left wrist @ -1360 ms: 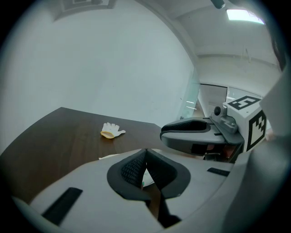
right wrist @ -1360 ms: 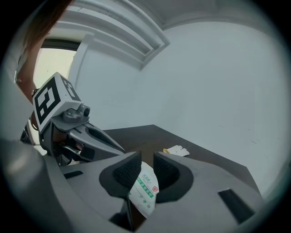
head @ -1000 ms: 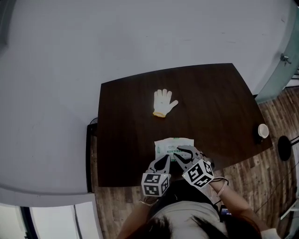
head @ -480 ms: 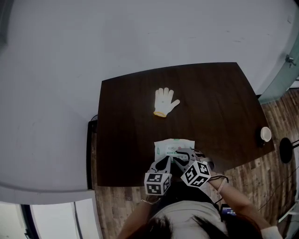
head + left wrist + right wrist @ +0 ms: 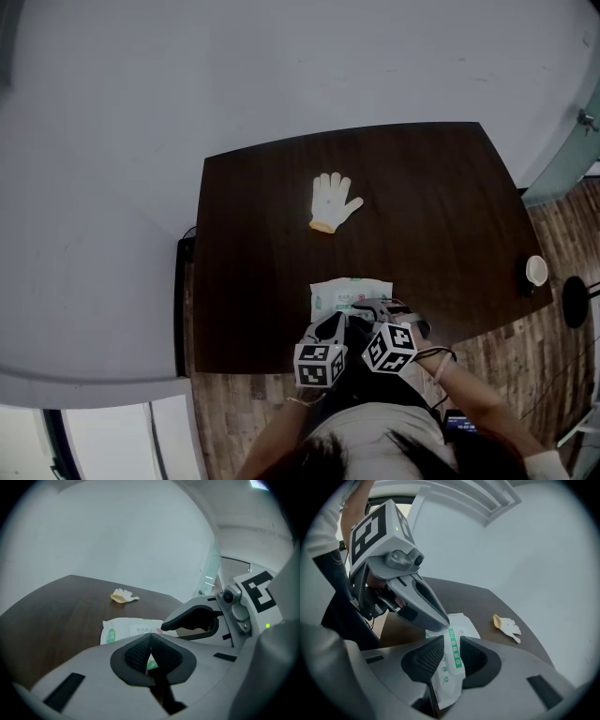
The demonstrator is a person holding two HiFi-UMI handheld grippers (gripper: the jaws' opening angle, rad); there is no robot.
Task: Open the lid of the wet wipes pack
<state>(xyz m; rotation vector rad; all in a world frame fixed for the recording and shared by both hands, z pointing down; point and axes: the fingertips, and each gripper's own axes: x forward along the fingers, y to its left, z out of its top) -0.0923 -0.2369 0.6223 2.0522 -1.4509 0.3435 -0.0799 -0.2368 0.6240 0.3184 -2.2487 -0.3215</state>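
Note:
The white wet wipes pack (image 5: pixel 347 292) with green print lies flat near the front edge of the dark table (image 5: pixel 262 234); it also shows in both gripper views (image 5: pixel 129 629) (image 5: pixel 461 623). My left gripper (image 5: pixel 336 323) is at the pack's near end. Its pads (image 5: pixel 136 651) meet at the tips, and a small green-printed bit of the pack shows between them. My right gripper (image 5: pixel 375 309) is beside it on the right, shut on the pack's white lid flap (image 5: pixel 452 663), which has a green stripe and stands up between its pads. The two grippers almost touch.
A white work glove (image 5: pixel 333 202) with a yellow cuff lies at the middle of the table, beyond the pack. A small white cup (image 5: pixel 536 271) stands at the table's right edge. A person's body is close against the table's front edge, and wooden floor lies below.
Both grippers have sunk lower over the pack's near end and drawn a little closer together. The pack and the glove have stayed where they were.

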